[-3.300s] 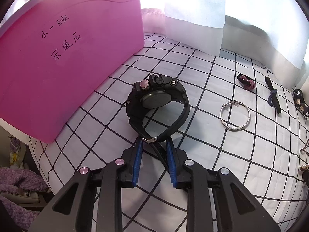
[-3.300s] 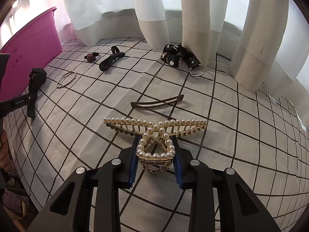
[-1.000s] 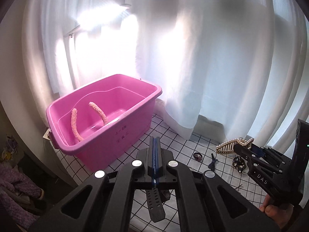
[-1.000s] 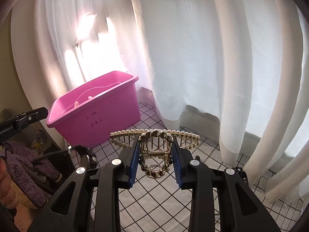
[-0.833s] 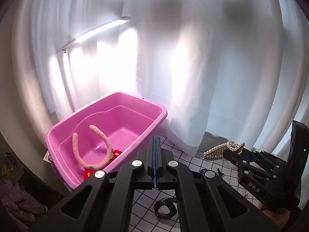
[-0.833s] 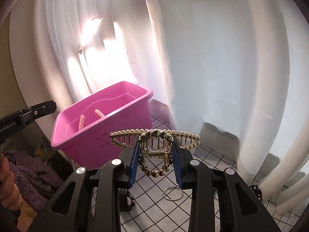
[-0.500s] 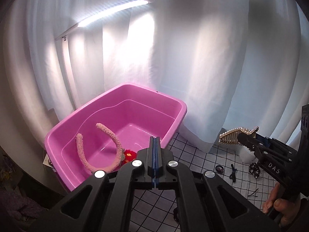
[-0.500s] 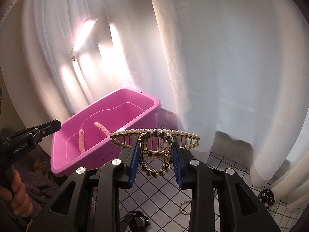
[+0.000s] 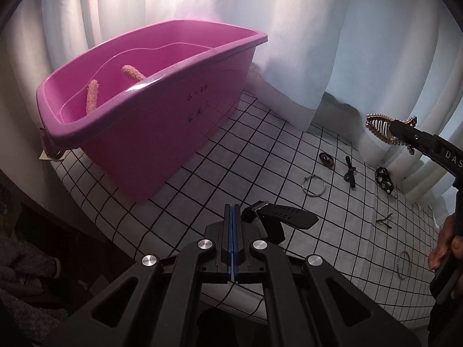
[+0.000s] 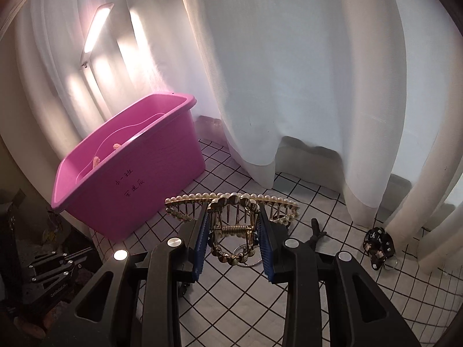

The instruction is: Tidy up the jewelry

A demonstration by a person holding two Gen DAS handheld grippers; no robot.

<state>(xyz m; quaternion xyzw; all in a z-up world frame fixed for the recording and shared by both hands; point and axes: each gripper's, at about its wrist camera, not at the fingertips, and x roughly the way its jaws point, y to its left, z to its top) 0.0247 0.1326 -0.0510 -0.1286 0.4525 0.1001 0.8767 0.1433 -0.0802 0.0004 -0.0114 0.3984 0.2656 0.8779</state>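
Note:
A pink bin stands at the left of the checked cloth, with a fuzzy pink headband inside it. My left gripper is low in front of the bin's near wall, pads pressed together on a black watch. Only the watch strap shows, sticking out to the right. My right gripper is shut on a gold hair claw with pearls, held in the air right of the bin. From the left wrist, that claw and gripper hang at the right.
On the cloth lie a silver bangle, a black hair tie, a small dark band, a patterned bow, a thin clip and a ring. White curtains hang behind. The table drops off at the left.
My left gripper has sunk from above the bin's rim to beside its near wall, still pinching the strap. The right gripper keeps the claw and has barely shifted.

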